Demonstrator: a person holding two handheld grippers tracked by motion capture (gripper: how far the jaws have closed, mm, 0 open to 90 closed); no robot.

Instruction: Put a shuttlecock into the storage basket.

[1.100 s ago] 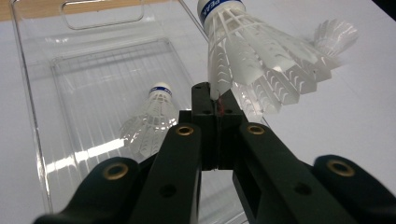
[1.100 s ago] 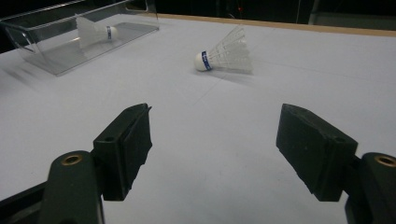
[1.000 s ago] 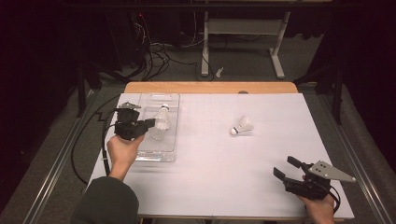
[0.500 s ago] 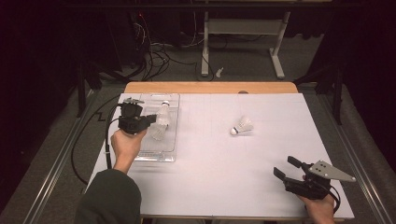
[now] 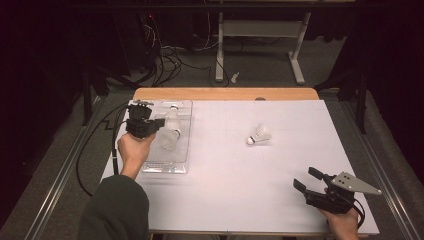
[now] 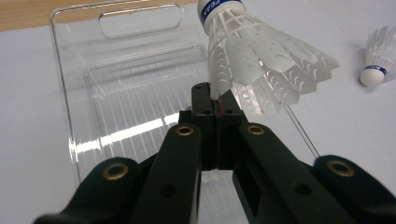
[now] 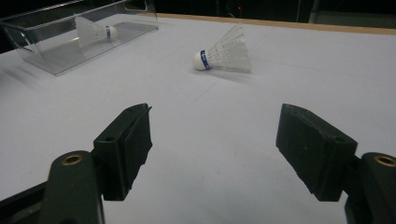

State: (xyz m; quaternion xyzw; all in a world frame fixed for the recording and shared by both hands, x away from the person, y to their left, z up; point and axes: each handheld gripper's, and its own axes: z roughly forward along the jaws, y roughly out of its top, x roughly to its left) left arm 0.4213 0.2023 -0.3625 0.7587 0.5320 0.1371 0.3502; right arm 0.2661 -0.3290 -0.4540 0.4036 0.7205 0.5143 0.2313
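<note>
Gripping a shuttlecock [image 6: 261, 60] marked "PEA", left gripper [image 6: 217, 109] fingers; right gripper [image 7: 215, 149] fingers apart.

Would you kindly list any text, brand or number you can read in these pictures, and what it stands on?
"PEAK", cut off at the frame's top: on the blue band of the shuttlecock pinched in the left gripper.
Blue band of the shuttlecock on the table: print too small to read.
Tray: no text.
</note>
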